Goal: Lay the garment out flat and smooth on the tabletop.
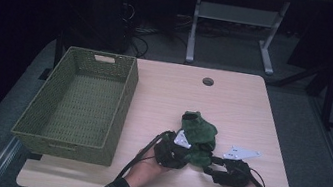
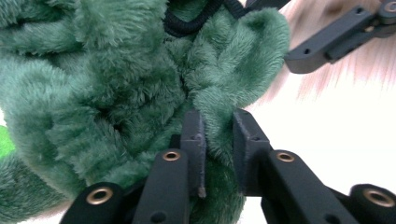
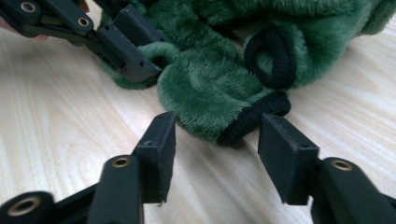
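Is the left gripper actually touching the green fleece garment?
Touching. The left gripper view shows the left gripper with both jaws pinching a fold of the green fleece garment between them.

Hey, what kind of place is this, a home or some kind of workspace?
Probably a lab or workshop rather than a home: a plain wooden table with a cable hole, a metal stand and loose cables on the dark floor behind it.
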Demonstrator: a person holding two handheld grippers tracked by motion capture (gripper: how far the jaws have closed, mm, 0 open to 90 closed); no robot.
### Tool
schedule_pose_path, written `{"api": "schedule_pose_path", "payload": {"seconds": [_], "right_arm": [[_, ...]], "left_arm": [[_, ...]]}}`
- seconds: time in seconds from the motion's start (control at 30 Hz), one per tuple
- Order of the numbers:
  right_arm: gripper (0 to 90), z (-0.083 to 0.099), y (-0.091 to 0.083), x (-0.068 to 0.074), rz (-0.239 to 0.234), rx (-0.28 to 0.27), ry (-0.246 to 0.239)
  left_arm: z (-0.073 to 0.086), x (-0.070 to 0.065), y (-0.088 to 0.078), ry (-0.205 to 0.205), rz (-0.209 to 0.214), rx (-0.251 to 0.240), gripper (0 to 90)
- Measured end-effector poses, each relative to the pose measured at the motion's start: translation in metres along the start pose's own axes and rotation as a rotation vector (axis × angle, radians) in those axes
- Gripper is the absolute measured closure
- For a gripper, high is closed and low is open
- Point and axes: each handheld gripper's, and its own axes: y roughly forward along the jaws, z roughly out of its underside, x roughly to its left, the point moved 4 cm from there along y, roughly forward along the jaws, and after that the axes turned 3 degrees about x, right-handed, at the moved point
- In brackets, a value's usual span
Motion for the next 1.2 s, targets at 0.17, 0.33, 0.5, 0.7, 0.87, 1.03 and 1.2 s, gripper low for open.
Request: {"api": "schedule_pose_path", "payload": {"seconds": [0.17, 0.33, 0.5, 0.7, 0.87, 1.03, 1.2], "right_arm": [[72.7, -0.002, 0.002, -0.001, -0.002, 0.003, 0.005], [80.6, -0.003, -0.004, -0.004, 0.006, 0.003, -0.004], [80.7, -0.005, -0.014, -0.008, 0.016, -0.004, -0.010], [80.6, -0.001, -0.026, -0.011, 0.023, -0.004, -0.011], [80.6, 0.010, -0.041, -0.016, 0.033, -0.010, 0.018], [80.7, 0.024, -0.058, -0.024, 0.059, -0.016, 0.050], [69.5, 0.032, -0.060, -0.029, 0.051, 0.004, 0.074]], "left_arm": [[-0.003, 0.000, -0.004, -0.017, 0.015, -0.019, 80.0], [-0.007, 0.001, -0.019, -0.029, 0.042, -0.069, 80.3], [-0.006, 0.008, -0.042, -0.065, 0.071, -0.137, 80.5], [0.010, 0.018, -0.068, -0.092, 0.041, -0.166, 80.7], [0.031, 0.020, -0.079, -0.113, 0.005, -0.158, 80.7], [0.045, 0.018, -0.078, -0.137, 0.000, -0.134, 80.8], [0.047, 0.019, -0.072, -0.139, -0.043, -0.100, 72.7]]}}
